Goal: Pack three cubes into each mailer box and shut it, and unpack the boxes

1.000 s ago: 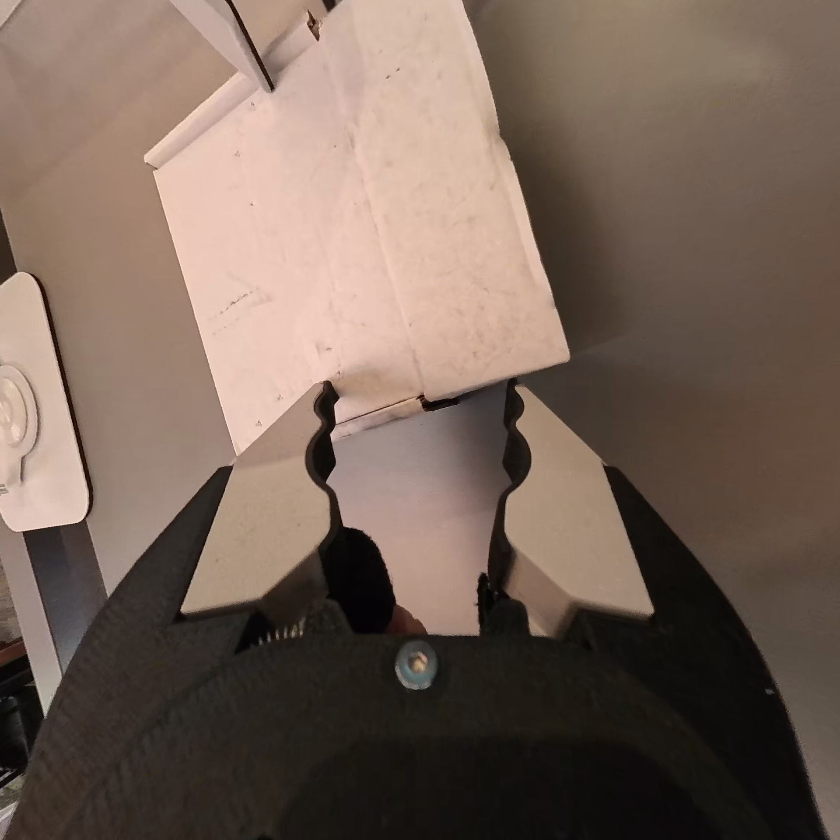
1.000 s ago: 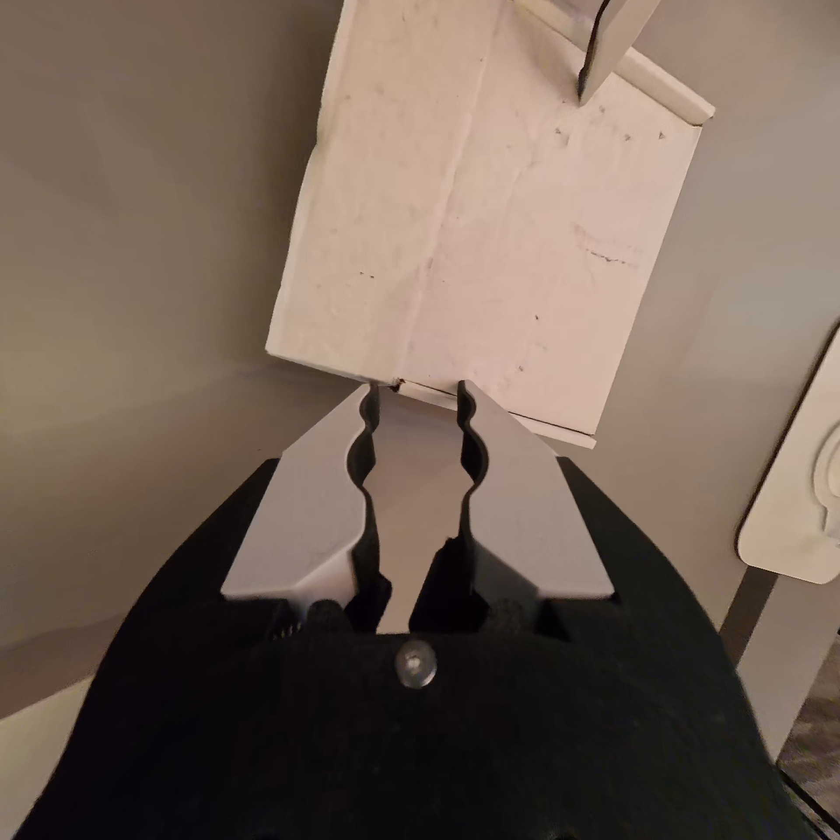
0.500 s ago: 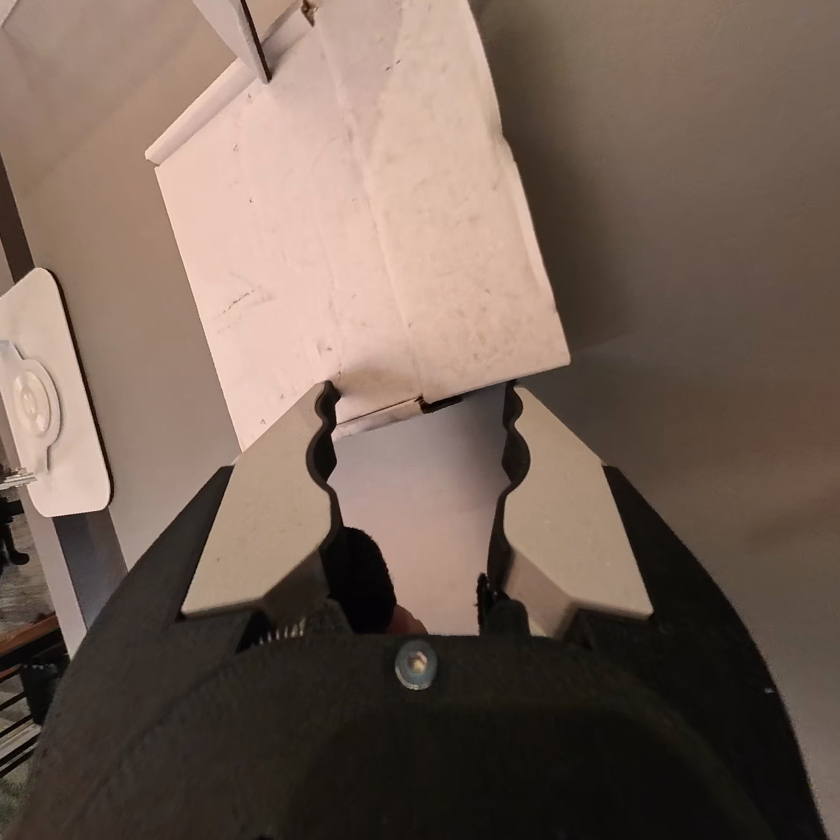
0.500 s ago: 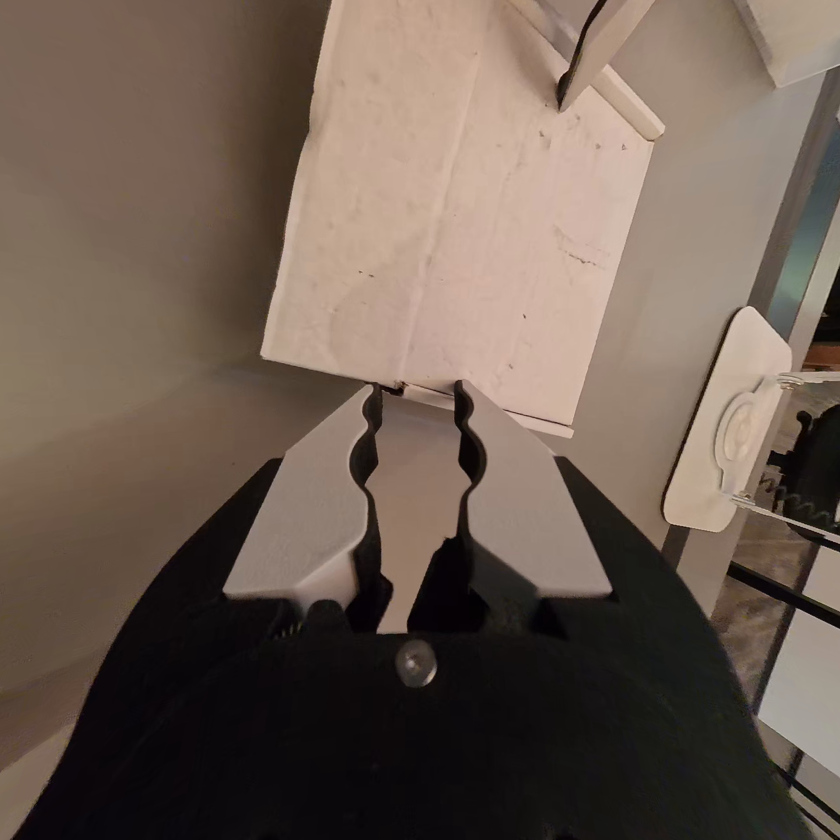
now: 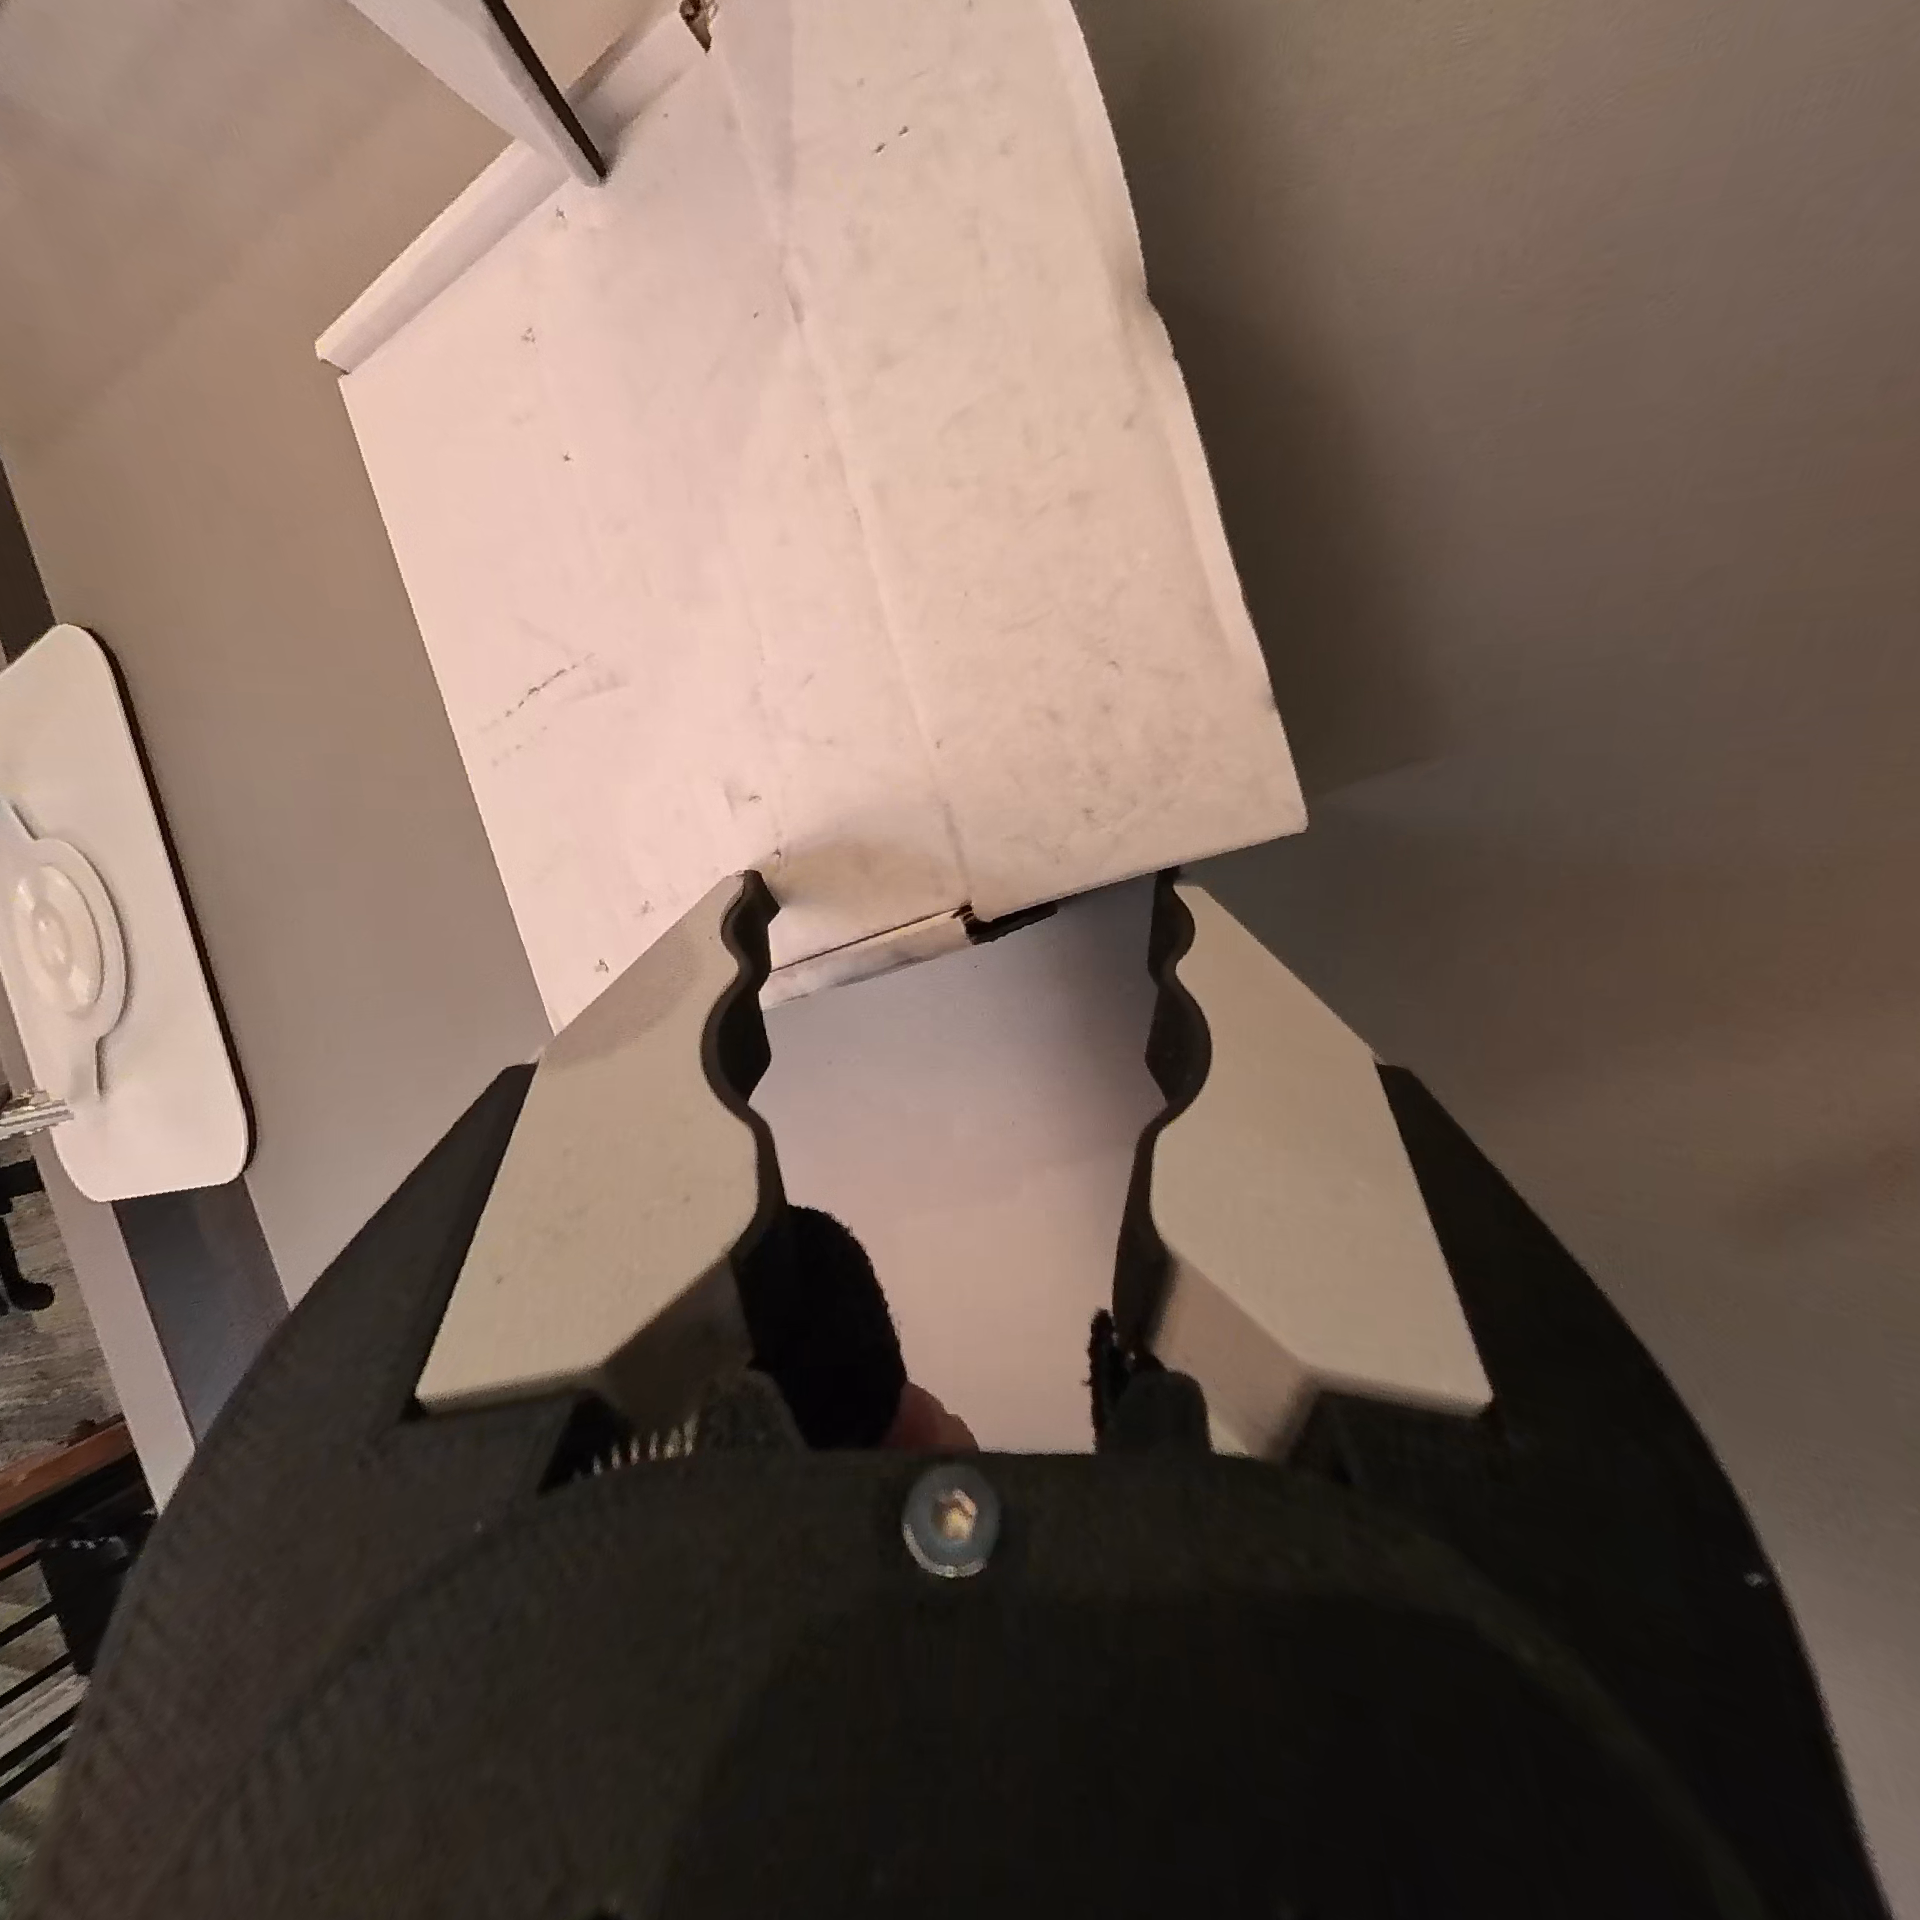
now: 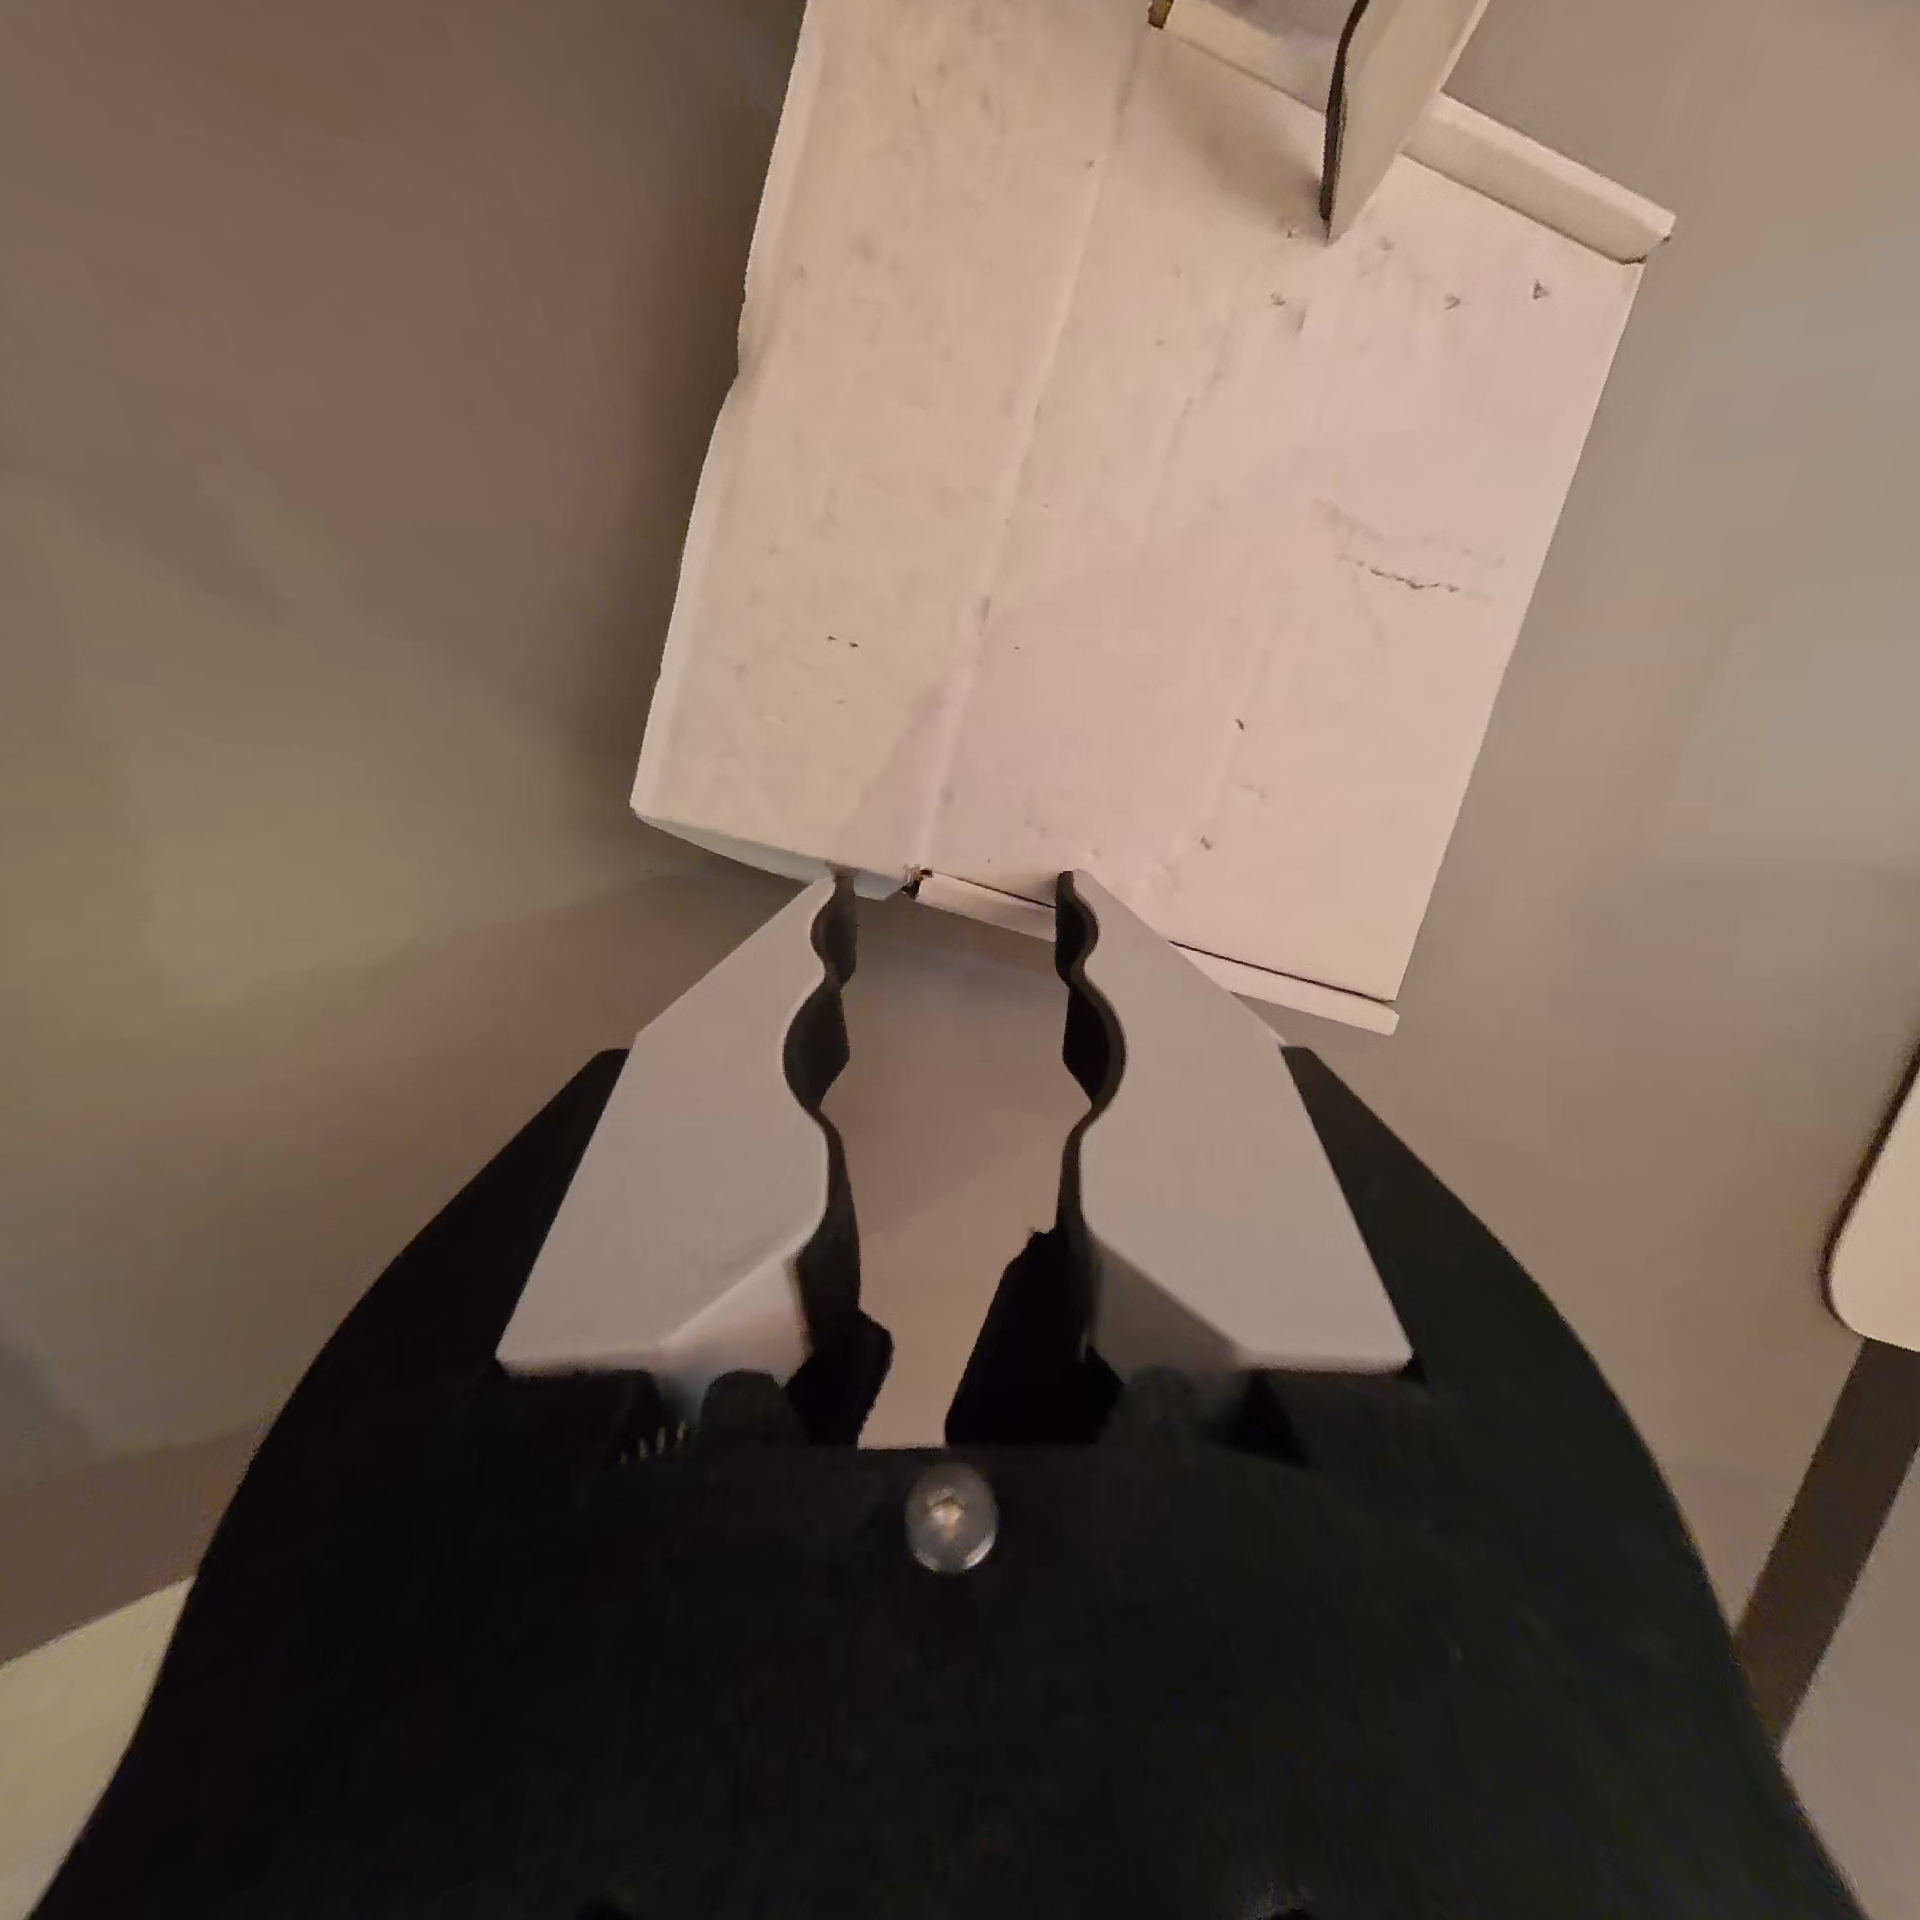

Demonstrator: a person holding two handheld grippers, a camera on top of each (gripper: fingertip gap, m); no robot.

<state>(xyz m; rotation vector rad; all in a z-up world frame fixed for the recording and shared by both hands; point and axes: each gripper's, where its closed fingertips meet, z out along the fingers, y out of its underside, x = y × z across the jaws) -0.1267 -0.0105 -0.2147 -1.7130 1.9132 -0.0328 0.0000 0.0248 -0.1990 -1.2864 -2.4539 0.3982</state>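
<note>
A white mailer box, shut and scuffed, is squeezed between my two grippers from opposite sides. My left gripper is open wide, with its fingertips against the box's near edge. My right gripper is open with a narrower gap, and its fingertips touch the near edge of the box on either side of a small notch. The far tip of the right gripper shows at the top of the left wrist view. The far tip of the left gripper shows at the top of the right wrist view. No cubes are in view.
A plain grey surface lies behind the box in both views. A white rounded plate with a round knob sits on a grey post at the left. The plate's edge also shows in the right wrist view.
Both views swung a little and back: the white plate slid into the right view half a second ago and is at the edge again. The box stays at both sets of fingertips.
</note>
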